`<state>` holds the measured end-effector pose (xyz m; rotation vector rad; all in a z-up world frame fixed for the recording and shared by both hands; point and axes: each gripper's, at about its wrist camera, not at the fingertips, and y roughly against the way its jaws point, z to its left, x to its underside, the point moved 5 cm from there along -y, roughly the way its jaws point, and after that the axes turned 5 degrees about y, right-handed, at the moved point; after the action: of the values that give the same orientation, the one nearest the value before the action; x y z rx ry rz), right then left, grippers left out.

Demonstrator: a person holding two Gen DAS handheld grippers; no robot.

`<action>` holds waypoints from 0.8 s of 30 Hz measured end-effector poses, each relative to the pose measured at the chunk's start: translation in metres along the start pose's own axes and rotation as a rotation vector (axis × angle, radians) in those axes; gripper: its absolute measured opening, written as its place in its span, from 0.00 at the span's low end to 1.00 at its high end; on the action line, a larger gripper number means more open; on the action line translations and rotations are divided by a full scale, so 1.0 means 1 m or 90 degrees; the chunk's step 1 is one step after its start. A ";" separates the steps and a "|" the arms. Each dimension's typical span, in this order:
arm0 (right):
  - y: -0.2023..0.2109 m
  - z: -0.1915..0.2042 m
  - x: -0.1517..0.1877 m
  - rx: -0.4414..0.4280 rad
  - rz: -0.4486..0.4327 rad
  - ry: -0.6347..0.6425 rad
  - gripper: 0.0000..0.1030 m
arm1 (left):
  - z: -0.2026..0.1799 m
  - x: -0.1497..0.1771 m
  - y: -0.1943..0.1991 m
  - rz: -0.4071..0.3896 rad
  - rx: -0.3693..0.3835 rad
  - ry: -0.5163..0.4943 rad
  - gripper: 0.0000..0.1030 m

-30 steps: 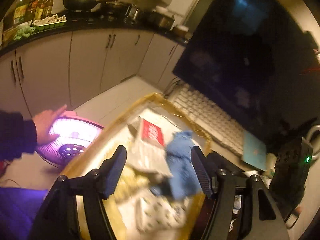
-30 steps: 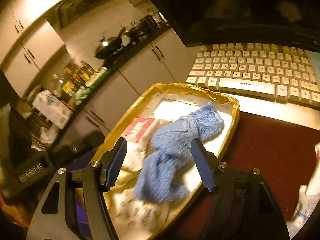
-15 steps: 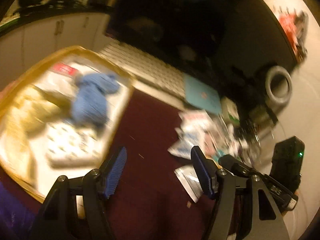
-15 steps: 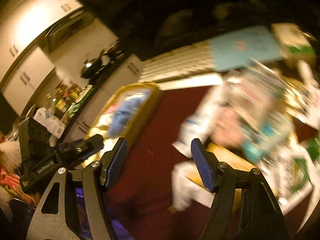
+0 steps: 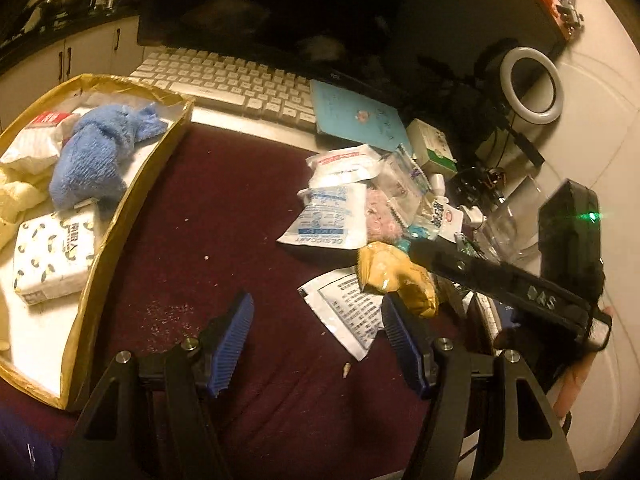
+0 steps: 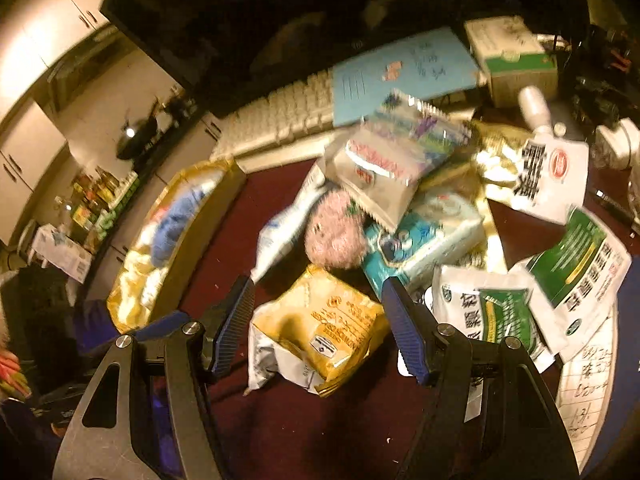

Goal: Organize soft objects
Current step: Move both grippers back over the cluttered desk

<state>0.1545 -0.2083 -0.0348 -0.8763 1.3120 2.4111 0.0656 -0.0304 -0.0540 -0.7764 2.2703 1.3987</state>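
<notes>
A gold tray [image 5: 132, 216] at the left holds a blue fluffy cloth [image 5: 100, 148], a patterned tissue pack [image 5: 56, 256] and a white packet with a red label. My left gripper [image 5: 320, 312] hangs open over the maroon mat, empty, just left of a white printed sachet [image 5: 348, 308]. To the right is a pile with a pink fluffy ball [image 6: 336, 232], a teal tissue pack [image 6: 424, 236] and a yellow packet [image 6: 320, 328]. My right gripper [image 6: 319, 300] is open above the yellow packet, its pads clear of it. The tray [image 6: 208, 216] lies to its left.
A white keyboard [image 5: 240, 84], a dark monitor [image 5: 320, 8] and a blue notebook [image 5: 356, 116] line the back. A ring light [image 5: 532, 84] and a green-white box [image 6: 516, 60] stand at the right. Green-printed packets [image 6: 576, 272] and a desiccant bag [image 5: 328, 220] crowd the pile.
Both grippers have swung right, away from over the tray and onto the pile of packets. Their jaws have stayed open and empty throughout.
</notes>
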 end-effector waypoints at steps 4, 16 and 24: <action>0.004 0.015 0.017 -0.002 0.023 0.039 0.65 | 0.009 -0.002 0.002 -0.001 -0.001 0.016 0.65; -0.009 0.002 0.008 -0.020 0.036 0.002 0.65 | 0.014 0.000 0.000 -0.001 -0.007 0.027 0.65; -0.012 0.014 0.020 0.009 0.039 0.042 0.56 | 0.017 -0.001 -0.004 0.005 -0.003 0.036 0.65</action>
<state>0.1392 -0.1911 -0.0494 -0.9315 1.3969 2.4360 0.0687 -0.0159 -0.0639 -0.8194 2.3152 1.4030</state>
